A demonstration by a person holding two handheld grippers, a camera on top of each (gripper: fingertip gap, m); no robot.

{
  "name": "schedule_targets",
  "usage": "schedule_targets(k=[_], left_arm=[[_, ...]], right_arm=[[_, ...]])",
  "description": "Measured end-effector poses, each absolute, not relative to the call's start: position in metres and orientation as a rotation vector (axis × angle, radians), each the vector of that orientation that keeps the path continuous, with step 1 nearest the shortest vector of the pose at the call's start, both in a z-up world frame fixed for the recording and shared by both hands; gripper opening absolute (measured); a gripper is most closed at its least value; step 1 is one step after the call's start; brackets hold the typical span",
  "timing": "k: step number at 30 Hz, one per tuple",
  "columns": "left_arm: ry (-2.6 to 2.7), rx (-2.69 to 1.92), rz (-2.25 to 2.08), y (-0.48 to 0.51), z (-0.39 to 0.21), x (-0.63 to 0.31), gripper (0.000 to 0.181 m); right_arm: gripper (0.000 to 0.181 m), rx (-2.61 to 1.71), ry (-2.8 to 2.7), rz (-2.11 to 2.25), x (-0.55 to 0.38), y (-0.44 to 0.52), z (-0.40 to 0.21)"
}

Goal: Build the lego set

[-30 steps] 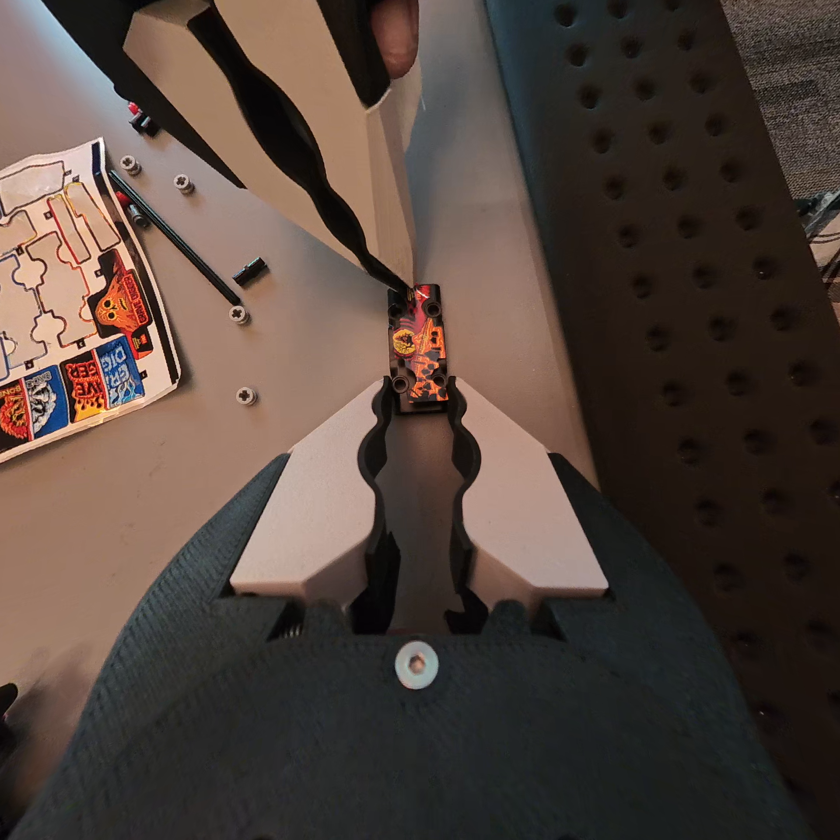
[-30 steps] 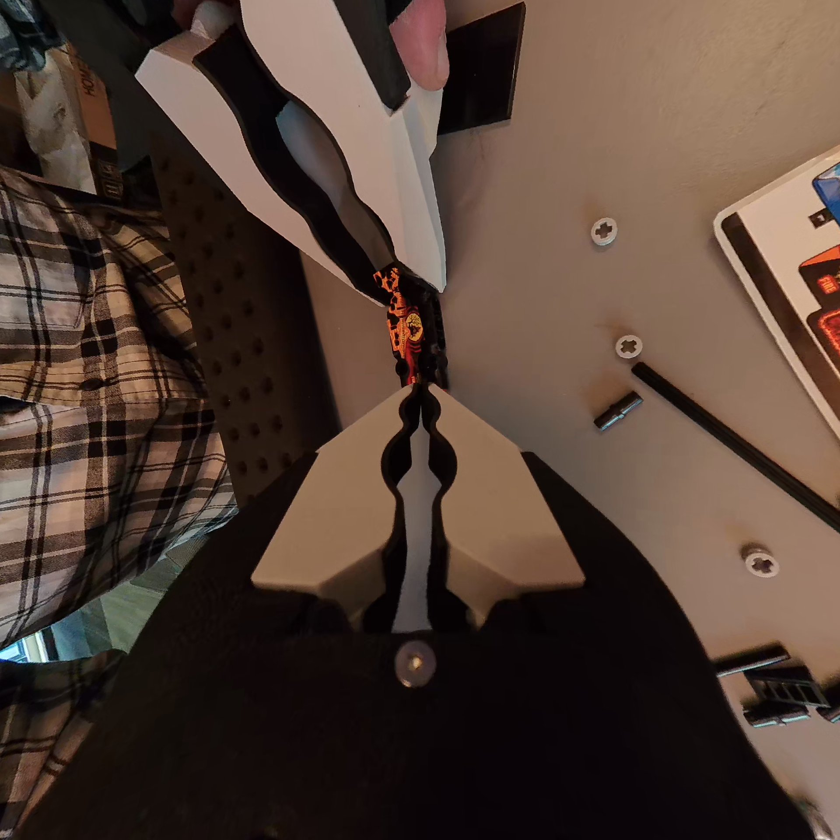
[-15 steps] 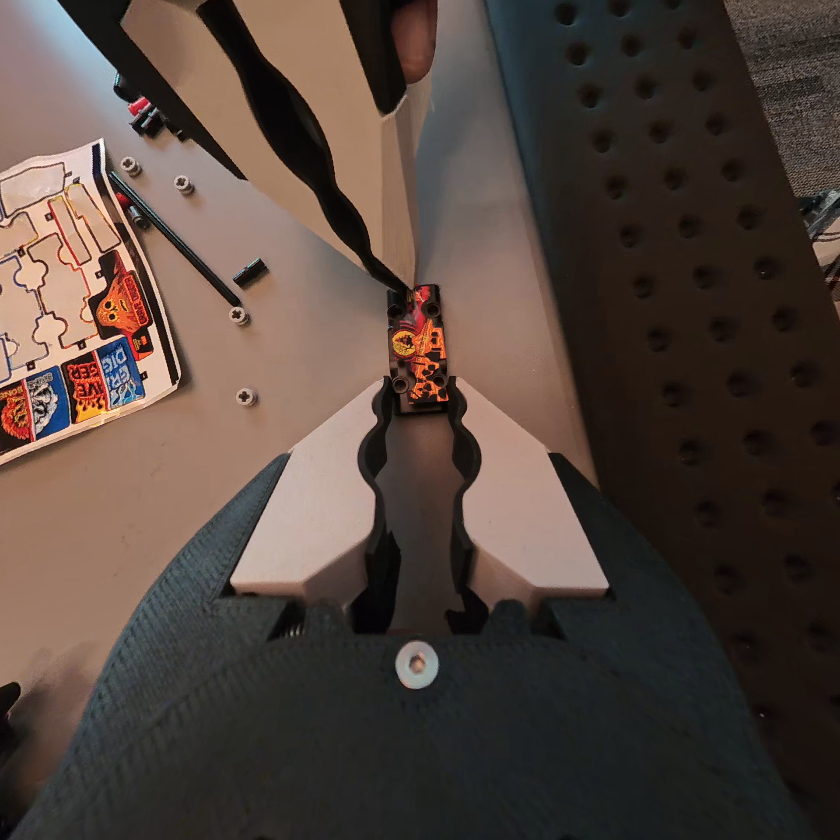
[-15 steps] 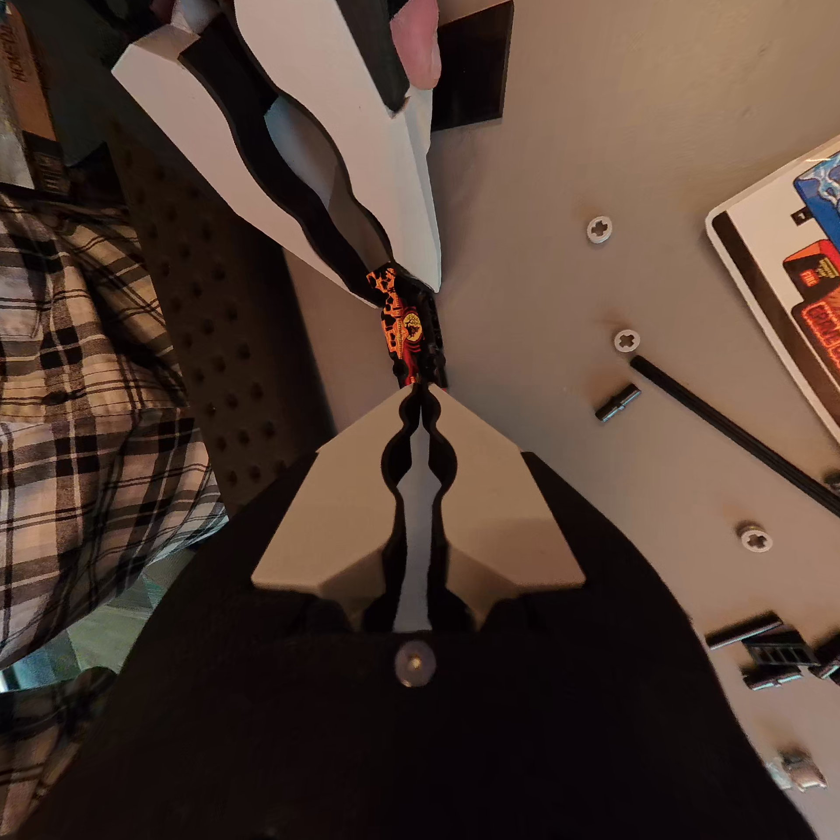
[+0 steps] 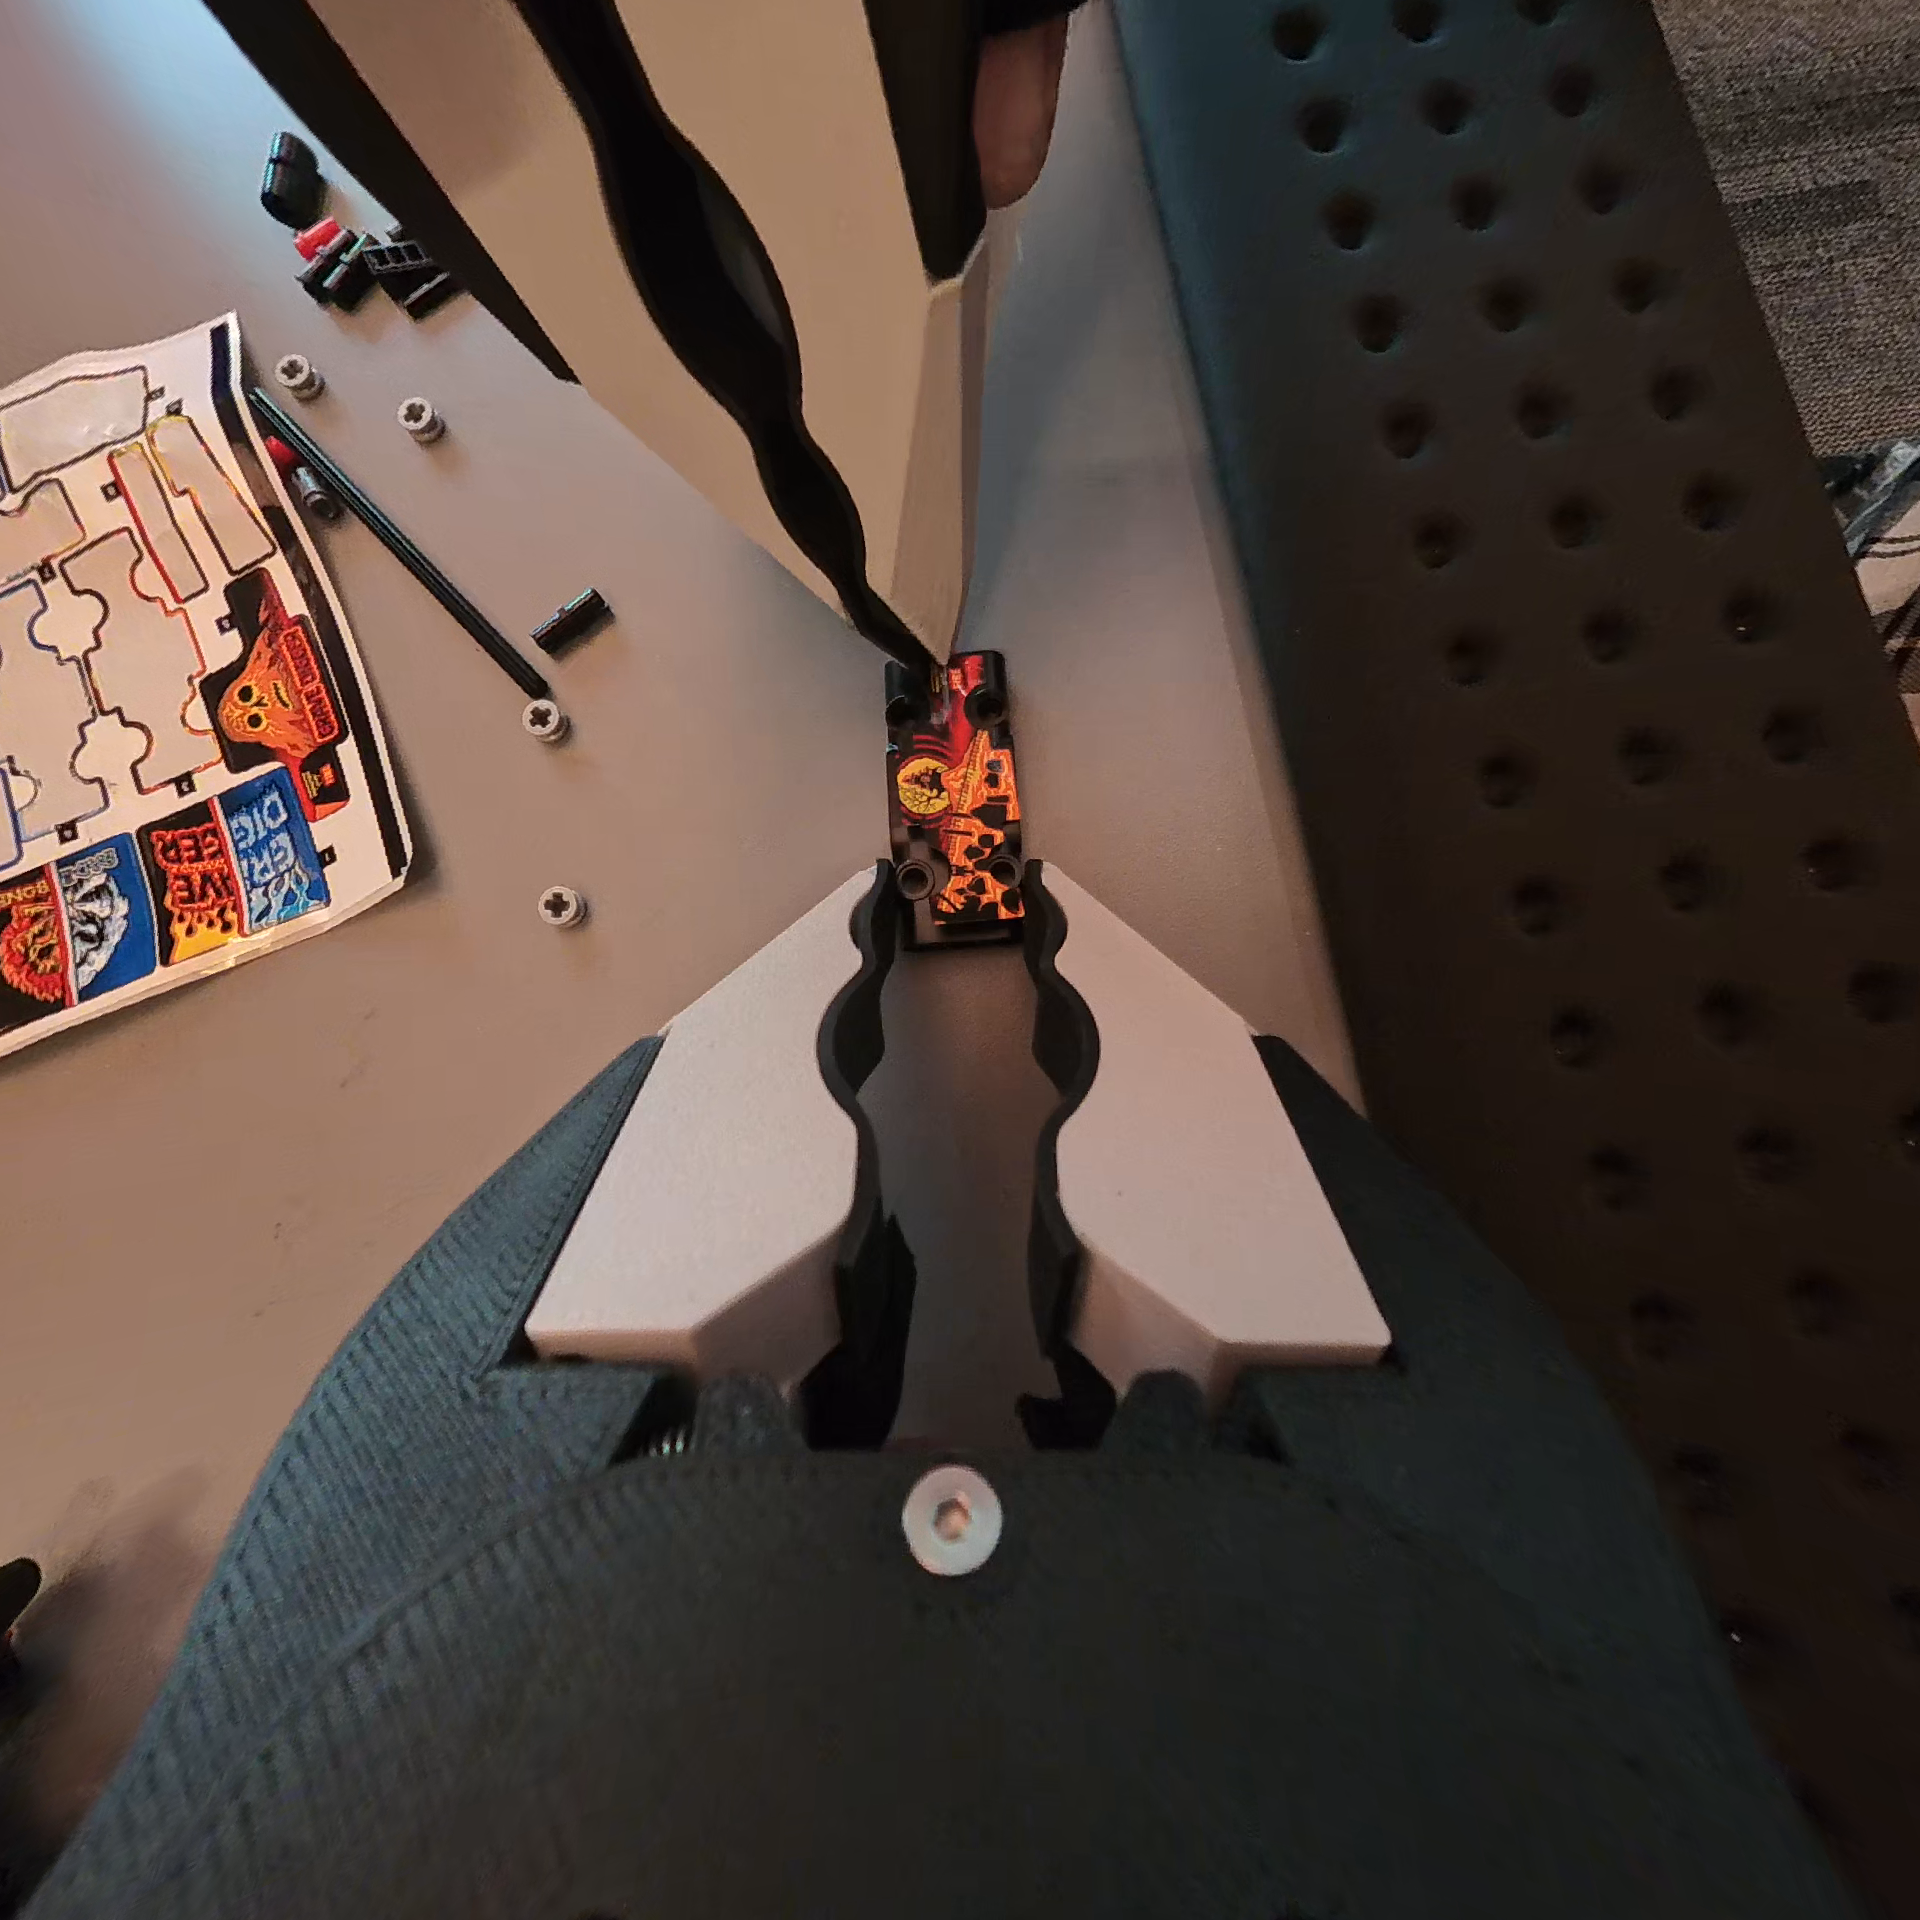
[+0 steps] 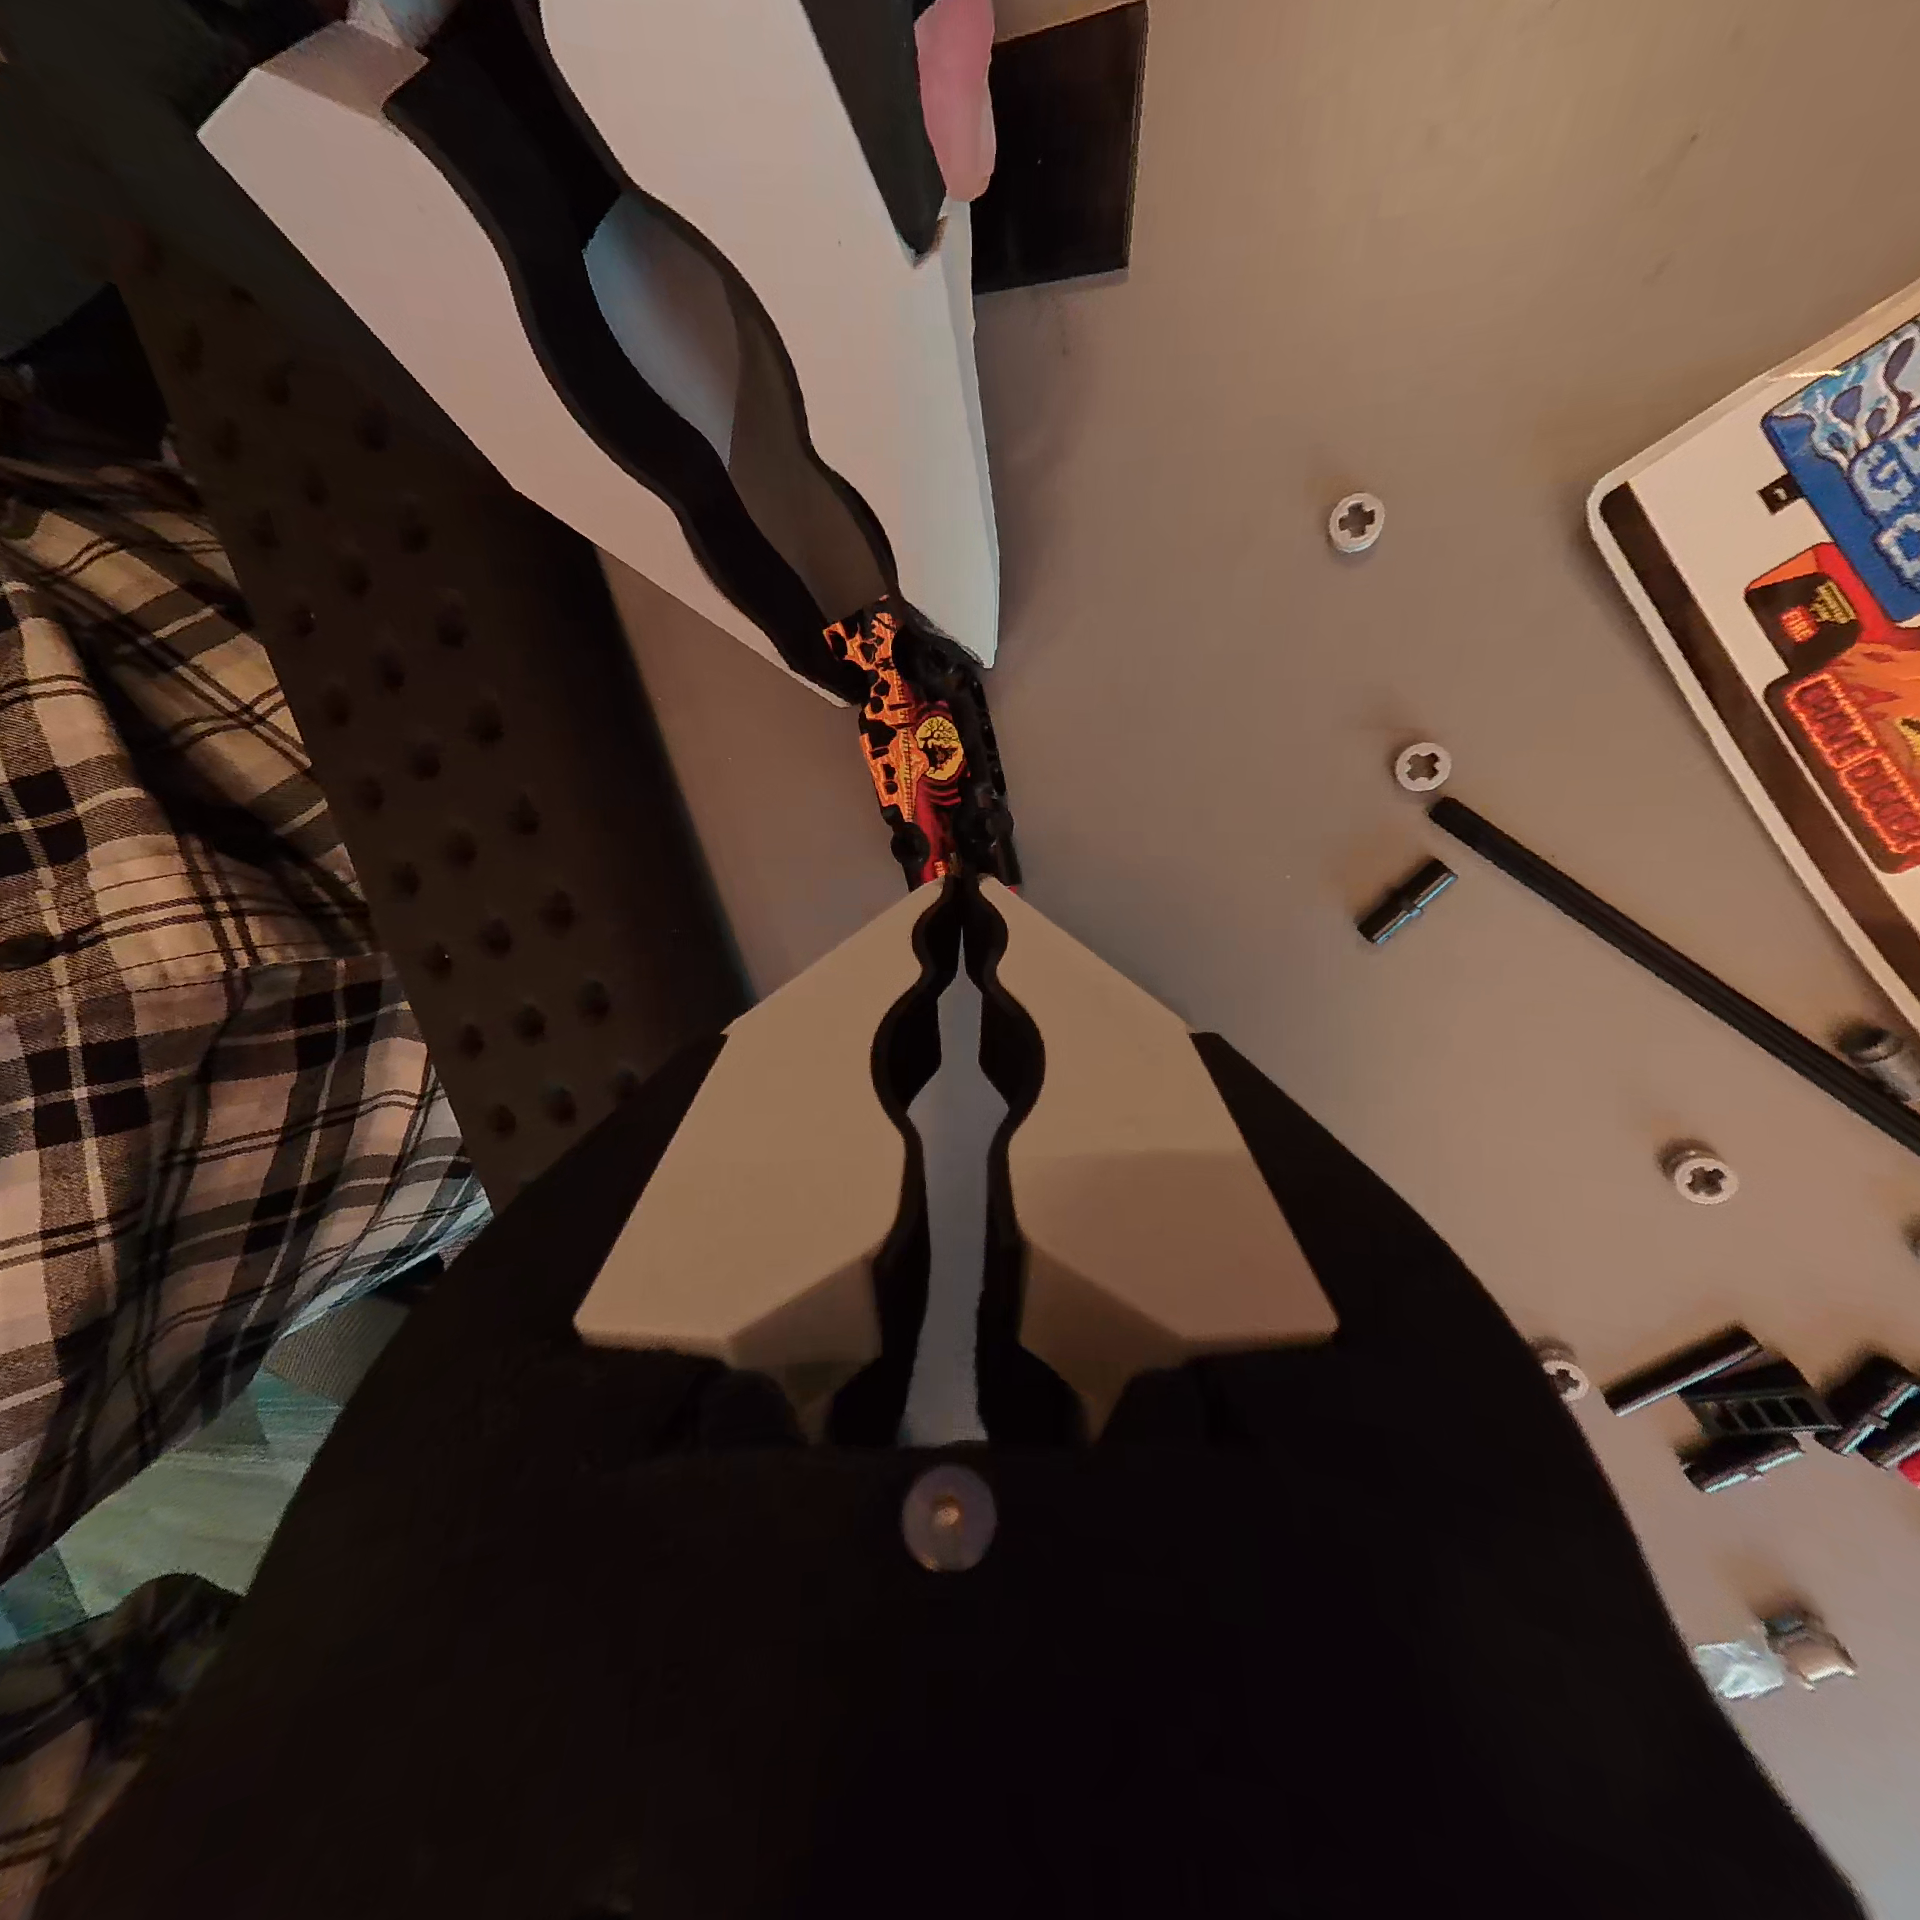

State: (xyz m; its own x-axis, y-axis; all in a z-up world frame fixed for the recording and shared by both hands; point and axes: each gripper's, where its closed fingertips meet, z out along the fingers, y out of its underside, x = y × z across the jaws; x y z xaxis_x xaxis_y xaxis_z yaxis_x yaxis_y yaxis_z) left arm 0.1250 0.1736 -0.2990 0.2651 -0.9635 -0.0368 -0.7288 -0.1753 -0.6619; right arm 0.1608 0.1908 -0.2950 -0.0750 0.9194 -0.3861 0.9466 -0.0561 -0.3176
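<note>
1. Left gripper (image 5: pixel 958 902): fingers part-spread, clamped on the near end of the black stickered lego panel (image 5: pixel 954 795), held above the grey table (image 5: pixel 312 1195).
2. Right gripper (image 6: pixel 961 883): fingertips nearly together, pinching the same panel's opposite end edge-on (image 6: pixel 925 769).
3. Sticker sheet (image 5: pixel 156 665): flat on table, well left of panel.
4. Black axle (image 5: pixel 400 545), short black pin (image 5: pixel 568 620), grey bushes (image 5: pixel 545 719): loose between sheet and panel.
5. Perforated dark board (image 5: pixel 1558 727): right of the table in the left wrist view.
</note>
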Motion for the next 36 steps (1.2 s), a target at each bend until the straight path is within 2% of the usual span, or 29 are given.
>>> schedule_targets(k=[36], left_arm=[[1.387,-2.019,-0.78,0.172,-0.282,0.129,0.025]], right_arm=[[0.0,2.111,2.15,-0.771,0.155,0.186,-0.294]])
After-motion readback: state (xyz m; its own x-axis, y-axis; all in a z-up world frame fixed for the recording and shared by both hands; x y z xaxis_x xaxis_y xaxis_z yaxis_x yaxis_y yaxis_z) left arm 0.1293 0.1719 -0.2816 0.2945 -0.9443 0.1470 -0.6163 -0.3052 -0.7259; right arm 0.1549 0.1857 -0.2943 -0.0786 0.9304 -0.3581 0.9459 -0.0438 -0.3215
